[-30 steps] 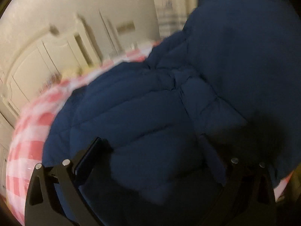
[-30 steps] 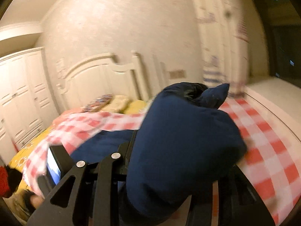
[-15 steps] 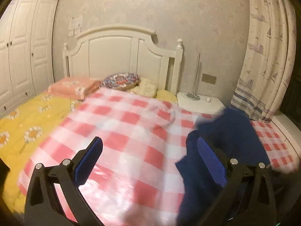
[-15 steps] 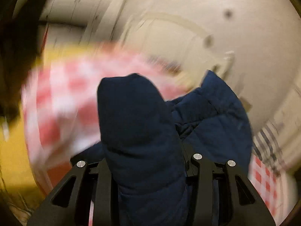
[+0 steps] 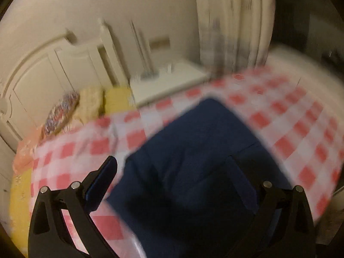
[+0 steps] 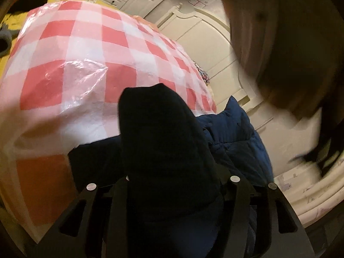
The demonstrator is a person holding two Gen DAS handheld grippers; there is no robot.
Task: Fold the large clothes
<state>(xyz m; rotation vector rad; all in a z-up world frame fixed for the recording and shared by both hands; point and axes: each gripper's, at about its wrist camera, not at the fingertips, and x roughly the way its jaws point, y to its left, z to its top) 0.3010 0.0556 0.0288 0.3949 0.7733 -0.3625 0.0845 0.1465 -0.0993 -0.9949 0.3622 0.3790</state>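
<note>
Shifted since half a second ago: left view swung down over the jacket. Bed (image 5: 301, 116), red-checked cover. Navy padded jacket (image 5: 193, 161) lying on it. Left gripper (image 5: 172, 172): spread wide, holding nothing. Right gripper (image 6: 172, 182): clamped on a jacket fold.

left wrist: above bed foot, facing headboard (image 5: 53, 68) | right wrist: close over jacket (image 6: 163, 142) | shared: jacket, checkered cover (image 5: 290, 116)
</note>
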